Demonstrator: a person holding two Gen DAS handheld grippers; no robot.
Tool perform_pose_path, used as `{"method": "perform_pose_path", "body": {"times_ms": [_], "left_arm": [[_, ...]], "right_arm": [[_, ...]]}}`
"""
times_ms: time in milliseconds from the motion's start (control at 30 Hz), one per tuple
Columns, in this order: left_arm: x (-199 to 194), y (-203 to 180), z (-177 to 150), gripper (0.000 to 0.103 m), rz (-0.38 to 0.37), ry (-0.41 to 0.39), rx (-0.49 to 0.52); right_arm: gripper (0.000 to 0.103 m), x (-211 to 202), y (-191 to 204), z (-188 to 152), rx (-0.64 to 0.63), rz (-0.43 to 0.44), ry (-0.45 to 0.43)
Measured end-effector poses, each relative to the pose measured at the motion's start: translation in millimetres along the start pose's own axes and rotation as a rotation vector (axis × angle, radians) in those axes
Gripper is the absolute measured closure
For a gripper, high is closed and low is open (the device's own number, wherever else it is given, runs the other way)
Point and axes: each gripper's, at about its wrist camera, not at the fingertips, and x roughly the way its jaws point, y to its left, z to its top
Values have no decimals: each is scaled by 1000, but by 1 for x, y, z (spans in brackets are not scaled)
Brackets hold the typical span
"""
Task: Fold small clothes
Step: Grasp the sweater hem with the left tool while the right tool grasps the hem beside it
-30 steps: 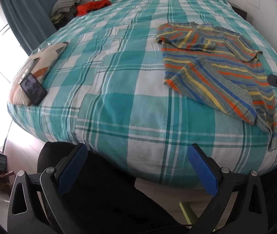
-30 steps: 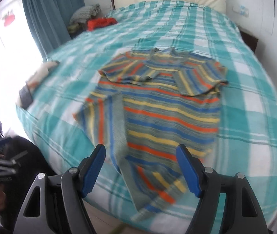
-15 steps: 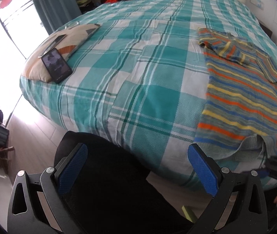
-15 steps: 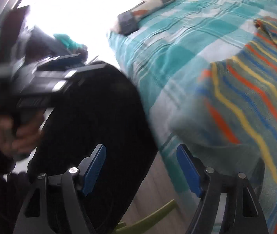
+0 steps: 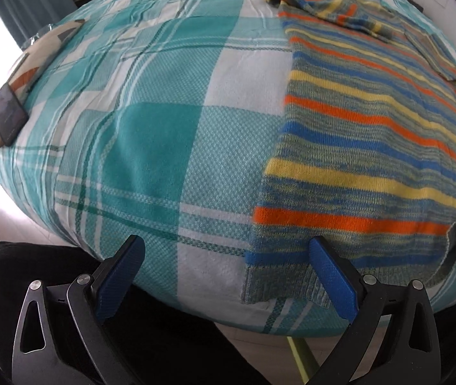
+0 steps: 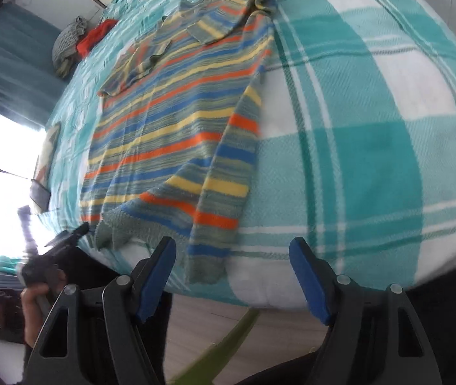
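Both my grippers, left [image 5: 226, 276] and right [image 6: 232, 277], gape empty. One sweater [image 5: 372, 147] lies lengthwise on the bed [image 5: 163, 128], hem toward me, neck away.

Two claw-mounted fisheye views look steeply down at the bed's [image 5: 170, 147] near edge from close by; both share the striped sweater [image 6: 176, 122].
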Motion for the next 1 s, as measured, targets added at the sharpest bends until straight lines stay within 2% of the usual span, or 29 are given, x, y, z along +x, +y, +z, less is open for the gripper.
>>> {"method": "perform_pose_path", "body": {"times_ms": [100, 133, 167, 233, 300, 400, 500, 533, 567, 600, 633, 667, 700, 733, 767, 800, 867, 1000], "left_arm": [[-1, -1, -4, 1, -51, 2, -4], [-2, 0, -4, 1, -72, 2, -7], [-5, 2, -5, 1, -88, 0, -12], [-12, 10, -7, 1, -106, -22, -29], [-17, 20, -11, 1, -111, -45, -54], [-7, 24, -13, 1, -133, -14, -87], [2, 13, -12, 5, -166, 13, -65], [1, 8, -12, 9, -177, 9, -49], [0, 3, -12, 24, -193, 4, -30], [-2, -1, -13, 34, -208, 1, -14], [-3, -4, -14, 38, -213, -5, -4], [-5, -5, -14, 53, -220, -9, 0], [-5, -6, -14, 78, -230, -7, -4], [-5, -6, -14, 94, -245, 2, -12], [-5, -4, -14, 99, -259, 10, -25], [-8, -3, -14, 99, -264, 8, -35], [-14, 6, -14, 100, -274, 7, -45], [-38, 19, -25, 101, -324, 2, -41]], "right_arm": [[29, 16, 22, 0, -2, 3, -21], [30, 25, 28, 2, -20, -23, -35], [35, 35, 32, 3, -51, -60, -42], [96, 46, 21, 4, -35, -111, -5], [95, 30, -5, -1, 46, -109, -14], [95, -3, -39, -10, 100, -183, -43], [92, -23, -46, -11, 98, -198, -68], [77, -24, -47, -11, 91, -176, -74], [63, -22, -46, -11, 90, -144, -73], [38, -16, -45, -12, 91, -118, -73], [35, -10, -44, -12, 88, -102, -70], [35, 2, -44, -12, 88, -103, -48], [39, 13, -47, -15, 94, -105, -15], [61, 19, -55, -19, 108, -93, 11], [83, 25, -58, -21, 120, -81, 24], [98, 27, -61, -22, 139, -53, 23], [99, 18, -63, -23, 158, -33, 8], [99, -24, -54, -23, 95, -85, -28]]}}
